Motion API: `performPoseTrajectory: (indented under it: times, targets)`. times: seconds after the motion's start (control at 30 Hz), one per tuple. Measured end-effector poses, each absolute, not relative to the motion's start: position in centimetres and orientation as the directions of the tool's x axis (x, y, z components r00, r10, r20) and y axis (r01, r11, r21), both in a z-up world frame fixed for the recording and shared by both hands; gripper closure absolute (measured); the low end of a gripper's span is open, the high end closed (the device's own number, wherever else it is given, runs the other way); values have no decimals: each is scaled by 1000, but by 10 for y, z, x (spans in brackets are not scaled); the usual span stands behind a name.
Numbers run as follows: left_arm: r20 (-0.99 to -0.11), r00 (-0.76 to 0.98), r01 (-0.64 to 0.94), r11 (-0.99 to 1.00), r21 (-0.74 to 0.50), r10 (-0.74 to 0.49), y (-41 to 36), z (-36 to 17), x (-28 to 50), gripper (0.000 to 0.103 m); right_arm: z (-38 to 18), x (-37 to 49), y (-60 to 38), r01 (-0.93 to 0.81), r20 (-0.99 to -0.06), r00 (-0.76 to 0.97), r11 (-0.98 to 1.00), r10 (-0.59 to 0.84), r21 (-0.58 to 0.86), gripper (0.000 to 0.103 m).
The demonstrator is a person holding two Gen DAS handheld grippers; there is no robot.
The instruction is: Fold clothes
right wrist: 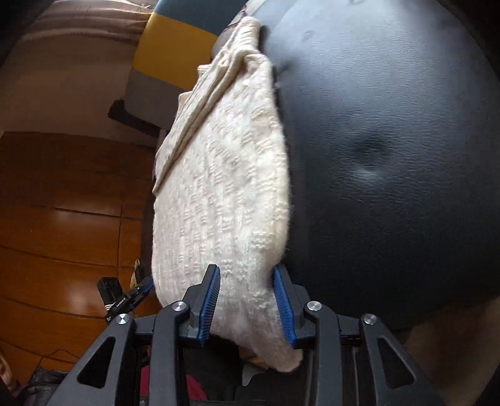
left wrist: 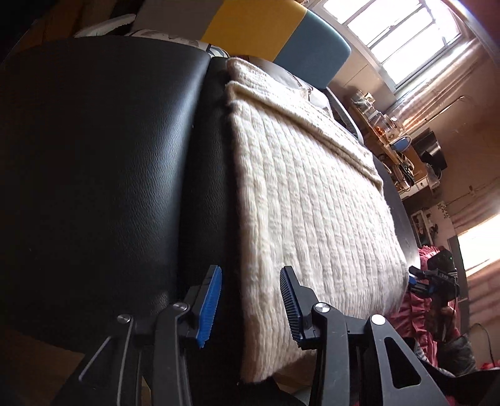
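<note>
A cream knitted sweater (left wrist: 312,193) lies folded on a black leather seat (left wrist: 93,156). My left gripper (left wrist: 250,303) is open and straddles the sweater's near edge, one fingertip (left wrist: 289,299) over the knit and the other beside the leather, with a dark gap still showing. In the right wrist view the same sweater (right wrist: 225,187) fills the space between my right gripper's (right wrist: 247,303) fingers; one finger lies over the knit, the other between knit and seat (right wrist: 390,156). A corner of the sweater hangs past the pads toward the camera. Each gripper shows small in the other's view: right (left wrist: 431,281), left (right wrist: 137,293).
A yellow and blue cushion (left wrist: 281,28) stands behind the seat. Wooden floor (right wrist: 62,218) lies below the seat's edge. Red ruffled fabric (left wrist: 418,312) sits low beside the right gripper. Shelves with clutter (left wrist: 400,150) and bright windows (left wrist: 400,37) are beyond.
</note>
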State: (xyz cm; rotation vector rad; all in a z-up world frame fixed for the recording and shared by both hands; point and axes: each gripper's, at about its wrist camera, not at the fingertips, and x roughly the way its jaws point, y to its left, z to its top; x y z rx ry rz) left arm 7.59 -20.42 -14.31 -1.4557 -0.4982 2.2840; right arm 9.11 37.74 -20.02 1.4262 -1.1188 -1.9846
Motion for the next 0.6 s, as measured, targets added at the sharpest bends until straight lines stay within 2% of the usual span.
performPoseTrajectory:
  times: [0.1,0.17,0.33,0.43,0.6]
  targets:
    - [-776,-414,-160,-877,-454,477,-196,-144,89,60,-205,81,361,-65,-530,-353,-545,-771,836,68]
    - [-770,-422,-177,-876,-449,480,-191,-142,94,52,-204,78,357,-45,-528,-357,-551,-770,833,68]
    - [-766,-450,-216,-888,-406,460,-176,-140,98,52,-209,74,358,-52,-495,-358,-512,-792,857,68]
    - [-787,-401,-256,-882,-395,469,-160,-143,96,82,-209,75,356,-47,-489,-373,-510,-789,859,68]
    - [-778,-398,-182,-873,-453,486,-167,-144,94,87,-204,76,348,50,-501,-377,-557,-779,829,69]
